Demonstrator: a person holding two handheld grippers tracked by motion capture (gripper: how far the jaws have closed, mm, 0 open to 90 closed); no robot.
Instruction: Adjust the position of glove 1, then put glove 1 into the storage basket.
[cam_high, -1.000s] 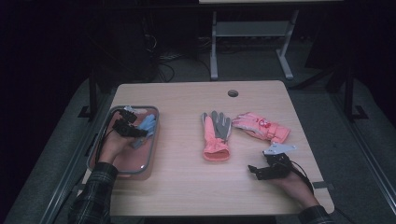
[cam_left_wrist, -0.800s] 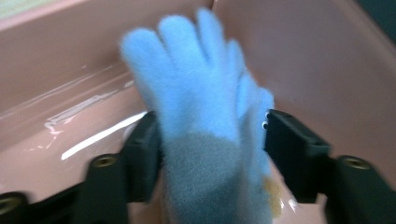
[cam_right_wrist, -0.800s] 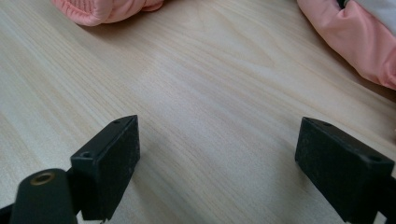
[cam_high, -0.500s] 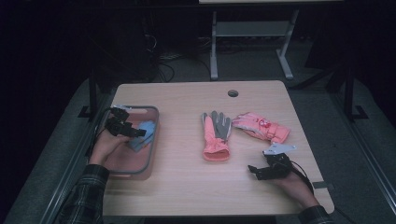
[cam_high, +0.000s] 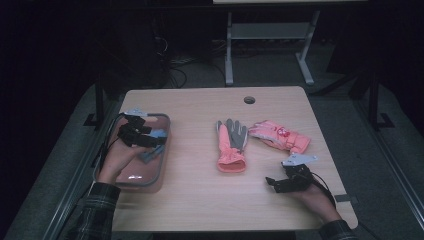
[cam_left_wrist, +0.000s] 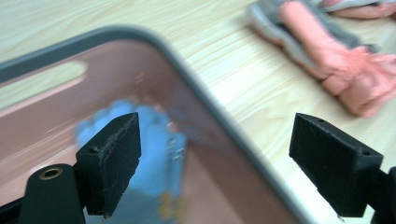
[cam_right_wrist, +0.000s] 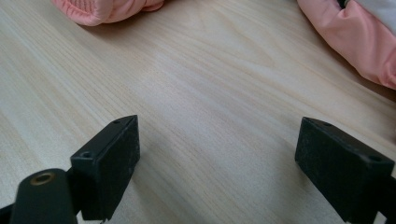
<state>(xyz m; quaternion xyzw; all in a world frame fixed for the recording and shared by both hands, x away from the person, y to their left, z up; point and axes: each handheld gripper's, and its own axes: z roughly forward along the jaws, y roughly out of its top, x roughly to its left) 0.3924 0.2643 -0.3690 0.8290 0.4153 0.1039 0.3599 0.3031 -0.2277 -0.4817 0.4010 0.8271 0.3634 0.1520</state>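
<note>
Blue glove (cam_left_wrist: 140, 140) lies blurred in the tray (cam_left_wrist: 224, 135) beneath the left gripper (cam_left_wrist: 215, 163); its jaws, just opened wide, hold nothing.

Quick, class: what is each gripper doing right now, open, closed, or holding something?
Left gripper: open, holding nothing, above the blue glove.
Right gripper: open, holding nothing.

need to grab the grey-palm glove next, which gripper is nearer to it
Right. The right gripper rests on the table just below and right of the grey-palm glove. The left gripper hangs over the tray, farther off to the glove's left.
</note>
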